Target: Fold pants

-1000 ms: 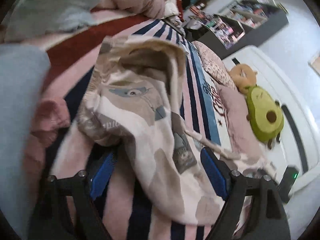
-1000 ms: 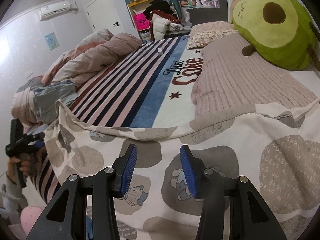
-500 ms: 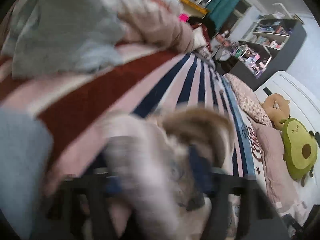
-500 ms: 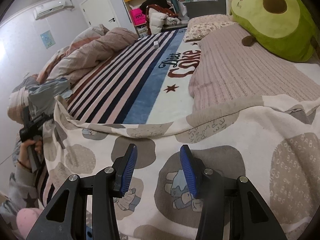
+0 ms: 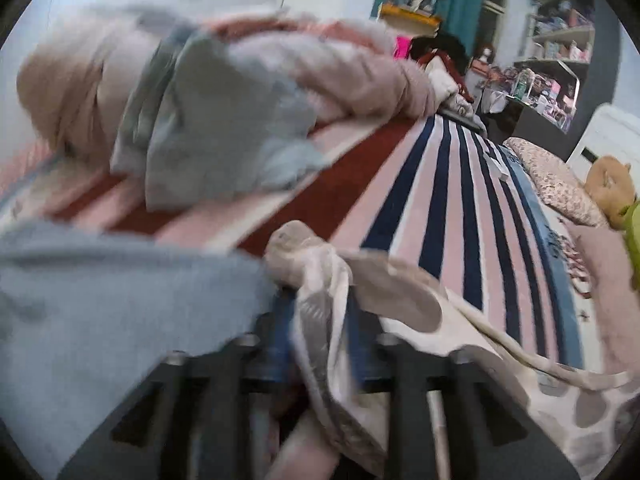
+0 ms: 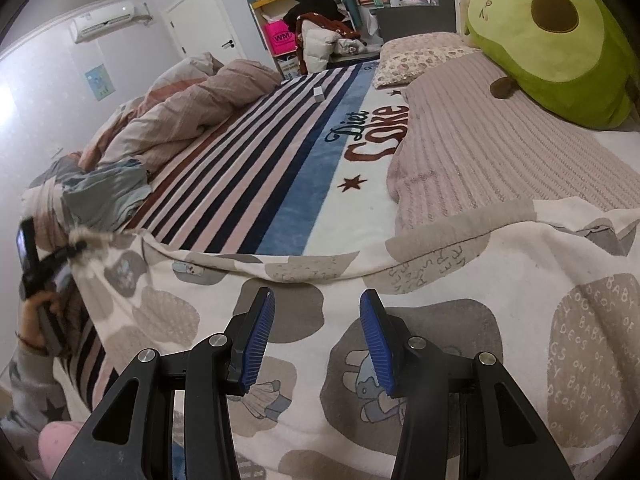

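Note:
The pants (image 6: 420,312) are cream with grey-brown patches and small cartoon prints, spread wide across the near part of the bed. My left gripper (image 5: 320,320) is shut on one end of the pants (image 5: 320,320), with a bunched fold sticking up between the blue pads; it also shows at the far left of the right wrist view (image 6: 76,246), pulling that corner out. My right gripper (image 6: 316,336) is open and empty, hovering just above the middle of the pants.
A striped "Diet Coke" blanket (image 6: 280,168) covers the bed. A crumpled pink duvet (image 6: 192,108) and grey-blue clothes (image 5: 224,136) lie at the left. A pink knit blanket (image 6: 500,136) and a green avocado plush (image 6: 552,40) lie at the right.
My left gripper has closed on the end of the pants and pulled it out to the left, stretching the cloth flatter. My right gripper has stayed open over the pants.

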Demonstrator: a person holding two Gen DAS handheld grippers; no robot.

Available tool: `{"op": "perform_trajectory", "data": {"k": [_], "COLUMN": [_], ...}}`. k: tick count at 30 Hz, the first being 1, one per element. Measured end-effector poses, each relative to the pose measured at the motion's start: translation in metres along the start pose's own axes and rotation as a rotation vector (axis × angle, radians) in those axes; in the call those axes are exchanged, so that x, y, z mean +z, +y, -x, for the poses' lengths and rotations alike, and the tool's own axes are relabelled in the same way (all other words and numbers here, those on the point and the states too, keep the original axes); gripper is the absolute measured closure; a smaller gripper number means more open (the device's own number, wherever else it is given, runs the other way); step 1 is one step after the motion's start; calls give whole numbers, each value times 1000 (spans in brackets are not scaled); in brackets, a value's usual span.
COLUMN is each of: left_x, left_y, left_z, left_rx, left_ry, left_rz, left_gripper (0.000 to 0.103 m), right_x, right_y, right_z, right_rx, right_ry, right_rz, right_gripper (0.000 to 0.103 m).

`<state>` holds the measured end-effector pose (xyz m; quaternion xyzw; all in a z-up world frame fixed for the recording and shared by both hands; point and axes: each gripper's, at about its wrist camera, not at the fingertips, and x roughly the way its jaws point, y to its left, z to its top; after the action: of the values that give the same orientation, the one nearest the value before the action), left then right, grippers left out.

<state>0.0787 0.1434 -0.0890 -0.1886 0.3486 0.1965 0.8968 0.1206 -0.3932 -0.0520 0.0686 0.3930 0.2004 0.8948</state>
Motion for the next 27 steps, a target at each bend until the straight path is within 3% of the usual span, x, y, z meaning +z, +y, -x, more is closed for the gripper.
{"op": "perform_trajectory", "data": {"k": [2,3,6,10,13,14,16,17,18,22,27], "left_x": [2,6,17,16,10,8,5,3,3,4,11], "left_y": [5,3,5,18,14,11,6,5,6,-2,-56], "left_z": [7,10,5,-13,-21,-22,-24,-26,-28,-11,29], "left_rx": [-61,-67,-22,-36,-27,-20,-19,-23,-42,-57,-155], "left_ry": [-19,-23,0,71,83,82,76,80,88,0,-93], "left_rz": [22,12,6,86,77,58,23,14,20,-2,-148], "left_gripper": [31,27,23,23,24,25,47,75,85,88,89], "right_x": [1,1,2,0,-4,-6,-9,-10,-10,-12,-13], "right_y": [2,2,3,2,-1,-2,-5,-7,-10,-16,-18], "right_z": [0,1,3,5,2,2,2,2,2,2,7], "right_rx": [5,5,7,0,-18,-23,-27,-27,-27,-22,-14], "right_ry": [0,-1,-7,-9,16,22,28,27,25,22,7], "right_rz": [6,9,12,14,20,20,13,8,1,-20,-24], "right_gripper": [63,63,63,63,63,63,63,63,63,63,63]}}
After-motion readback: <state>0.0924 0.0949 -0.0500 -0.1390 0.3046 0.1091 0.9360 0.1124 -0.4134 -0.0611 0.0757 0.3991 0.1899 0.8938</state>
